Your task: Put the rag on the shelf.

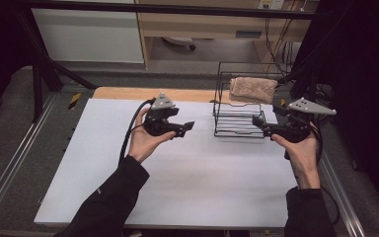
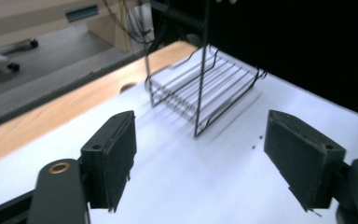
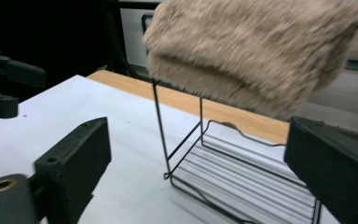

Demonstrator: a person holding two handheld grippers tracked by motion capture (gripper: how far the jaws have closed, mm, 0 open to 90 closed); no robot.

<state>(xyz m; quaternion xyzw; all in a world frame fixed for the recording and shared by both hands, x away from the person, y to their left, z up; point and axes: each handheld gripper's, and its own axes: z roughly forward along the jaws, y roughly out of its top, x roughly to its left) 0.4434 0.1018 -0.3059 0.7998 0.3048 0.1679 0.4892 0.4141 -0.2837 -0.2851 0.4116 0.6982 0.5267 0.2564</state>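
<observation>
A black wire rack [image 1: 237, 106] stands at the back right of the white table [image 1: 177, 177]. A folded beige towel [image 1: 252, 88] lies on its top shelf; the same towel [image 3: 251, 51] looms close in the right gripper view above the rack [image 3: 242, 177]. My left gripper [image 1: 187, 127] is held above the table left of the rack, open and holding nothing; its view looks toward the rack [image 2: 205, 88]. My right gripper [image 1: 257, 123] is at the rack's right front corner, open, with nothing between its jaws.
A strip of wooden tabletop [image 1: 128, 93] runs behind the white sheet. Beyond the table are a white cabinet [image 1: 89, 34] and a wooden desk with hanging cables [image 1: 276, 44]. Metal rails [image 1: 10, 163] flank the table.
</observation>
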